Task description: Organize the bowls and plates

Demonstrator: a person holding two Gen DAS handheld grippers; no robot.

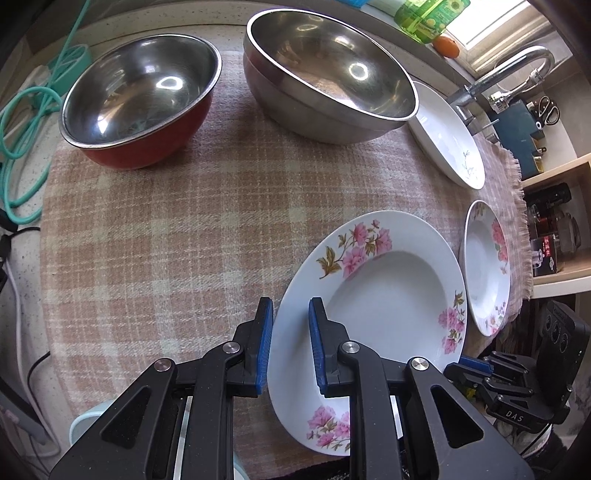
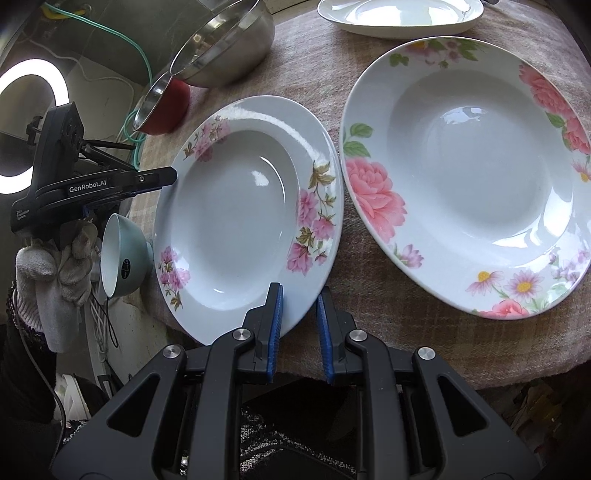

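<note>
Both grippers are on the same white deep plate with pink blossoms (image 1: 391, 291), sitting at the near edge of the checked pink cloth (image 1: 184, 240) over the desk. The left gripper (image 1: 291, 343) has its blue pads narrowed onto the plate's left rim, 1 pad outside and 1 inside. The right gripper (image 2: 299, 325) pinches the near rim the same way. Just to the right lies a second white deep plate with big pink roses (image 2: 472, 173), not touching the first. Behind it, a plain white oval dish (image 2: 399, 14). At the back stand 2 steel bowls: the red-sided one (image 1: 140, 99) and the larger all-steel one (image 1: 328, 70).
</note>
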